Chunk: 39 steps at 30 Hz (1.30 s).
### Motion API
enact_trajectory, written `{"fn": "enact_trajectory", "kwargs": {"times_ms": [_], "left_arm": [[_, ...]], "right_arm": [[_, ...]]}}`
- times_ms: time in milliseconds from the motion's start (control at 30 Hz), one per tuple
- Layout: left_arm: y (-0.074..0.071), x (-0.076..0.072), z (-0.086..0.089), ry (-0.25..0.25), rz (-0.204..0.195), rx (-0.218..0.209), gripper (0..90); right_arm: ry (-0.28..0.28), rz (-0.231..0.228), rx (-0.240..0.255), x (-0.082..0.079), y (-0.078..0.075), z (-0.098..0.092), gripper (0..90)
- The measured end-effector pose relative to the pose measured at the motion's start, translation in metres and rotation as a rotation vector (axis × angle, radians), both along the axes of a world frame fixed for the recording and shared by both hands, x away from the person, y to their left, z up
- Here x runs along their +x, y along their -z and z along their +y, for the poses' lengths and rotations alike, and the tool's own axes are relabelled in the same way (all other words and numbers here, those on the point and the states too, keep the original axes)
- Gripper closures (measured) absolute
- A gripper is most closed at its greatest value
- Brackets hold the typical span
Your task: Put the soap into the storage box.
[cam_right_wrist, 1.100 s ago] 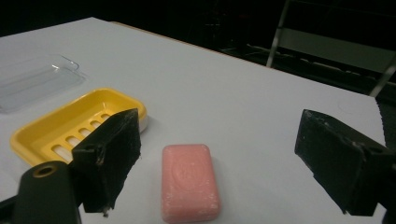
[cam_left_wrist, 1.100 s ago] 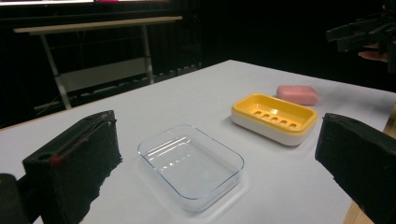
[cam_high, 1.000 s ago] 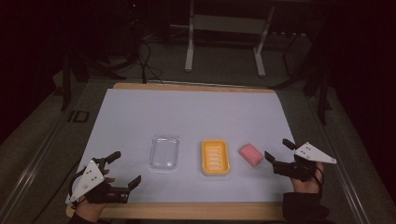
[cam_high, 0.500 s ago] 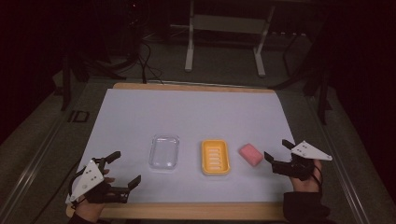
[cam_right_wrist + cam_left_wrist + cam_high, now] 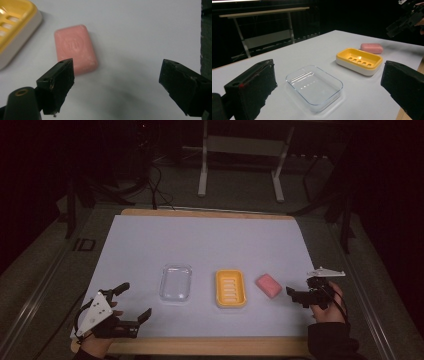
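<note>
Pink rectangular soap bar [image 5: 75,52] lies flat on our white table sheet [image 5: 210,240], just ahead of our right gripper [image 5: 117,82], whose jaws have just been opening and stand wide with nothing between them. Our left gripper [image 5: 131,301] rests spread and empty. Beyond the bar sits the yellow plastic soap dish [image 5: 230,288], then a clear lid [image 5: 175,283]. We judge the reach is in hand; next we centre, lower, close.

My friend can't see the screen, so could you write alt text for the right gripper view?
A pink soap bar lies flat on a white table, just beyond the open right claw, apart from its black jaws. A yellow soap dish sits at the upper left corner.
</note>
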<state>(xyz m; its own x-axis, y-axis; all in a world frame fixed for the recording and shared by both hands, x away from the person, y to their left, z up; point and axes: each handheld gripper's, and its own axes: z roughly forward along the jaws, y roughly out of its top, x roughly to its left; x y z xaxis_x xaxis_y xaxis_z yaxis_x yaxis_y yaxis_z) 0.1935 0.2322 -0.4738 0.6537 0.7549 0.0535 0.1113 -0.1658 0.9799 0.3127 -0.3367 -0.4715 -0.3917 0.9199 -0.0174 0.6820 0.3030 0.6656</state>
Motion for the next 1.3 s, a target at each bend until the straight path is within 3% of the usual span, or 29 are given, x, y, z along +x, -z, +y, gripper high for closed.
{"fn": "enact_trajectory", "kwargs": {"times_ms": [167,300,433,500,533,567,600,633,733,767,800,933,1300], "left_arm": [[0.000,0.000,-0.001,-0.001,-0.002,0.009,0.2],[0.000,0.000,-0.001,-0.002,-0.001,0.011,0.2],[0.000,-0.001,-0.002,-0.003,-0.002,0.015,0.2],[0.001,-0.001,-0.002,-0.004,-0.004,0.019,0.2],[0.000,-0.001,-0.002,-0.003,-0.005,0.026,0.2],[0.000,-0.001,-0.002,-0.003,-0.005,0.026,0.2],[0.001,-0.001,-0.002,-0.003,-0.005,0.027,0.2],[0.001,-0.001,-0.002,-0.003,-0.005,0.027,0.2],[0.001,-0.001,-0.003,-0.004,-0.005,0.027,0.2],[0.001,-0.001,-0.003,-0.004,-0.005,0.027,0.2],[0.001,-0.001,-0.003,-0.005,-0.005,0.027,0.2],[0.000,-0.001,-0.003,-0.004,-0.008,0.031,0.2],[0.000,-0.001,-0.004,-0.005,-0.007,0.032,0.2]], "right_arm": [[0.052,0.088,-0.063,0.003,0.006,0.001,11.9],[0.121,0.152,-0.067,0.005,0.008,-0.004,13.6],[0.155,0.267,-0.081,0.008,0.011,-0.011,13.6],[0.164,0.288,-0.083,0.008,0.012,-0.013,13.6],[0.174,0.339,-0.080,0.008,0.014,-0.015,13.6],[0.174,0.339,-0.080,0.008,0.014,-0.015,13.6],[0.168,0.388,-0.087,0.009,0.016,-0.016,13.7],[0.168,0.388,-0.087,0.009,0.016,-0.016,13.7],[0.159,0.463,-0.107,0.009,0.016,-0.016,13.9],[0.159,0.463,-0.107,0.009,0.016,-0.016,13.9],[0.144,0.505,-0.118,0.009,0.015,-0.016,14.3],[0.115,0.567,-0.141,0.010,0.014,-0.016,14.3],[0.041,0.742,-0.137,0.010,0.013,-0.018,15.5]]}}
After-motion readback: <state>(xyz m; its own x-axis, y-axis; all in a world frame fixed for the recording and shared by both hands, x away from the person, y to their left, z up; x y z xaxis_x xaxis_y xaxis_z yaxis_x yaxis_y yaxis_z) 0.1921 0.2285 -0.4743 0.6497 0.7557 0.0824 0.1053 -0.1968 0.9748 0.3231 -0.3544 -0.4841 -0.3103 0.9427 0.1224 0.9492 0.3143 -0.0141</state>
